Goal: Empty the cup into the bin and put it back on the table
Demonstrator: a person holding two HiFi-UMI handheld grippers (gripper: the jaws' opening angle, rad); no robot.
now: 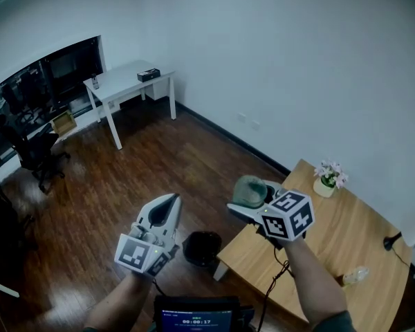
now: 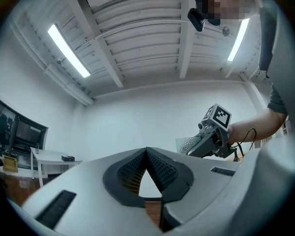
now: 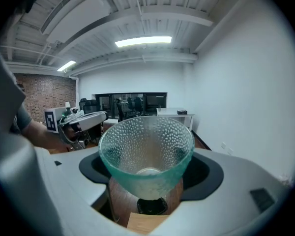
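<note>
Gripping the cup (image 3: 146,154) by its sides with the right fingers (image 3: 206,176), spread wide. Left fingers (image 2: 163,173) pinched shut on nothing, off to the left. Holding the cup in the air by the left edge of the bench (image 1: 346,244), with the bin (image 1: 202,247) on the floor just below and to the left. Nothing to see inside the cup, so probably emptied, though not certain. Next, likely: carry right over bare bench, lower upright until the base touches, then open the right fingers.

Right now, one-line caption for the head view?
Right tool grips a dimpled glass cup near the black floor bin.
</note>
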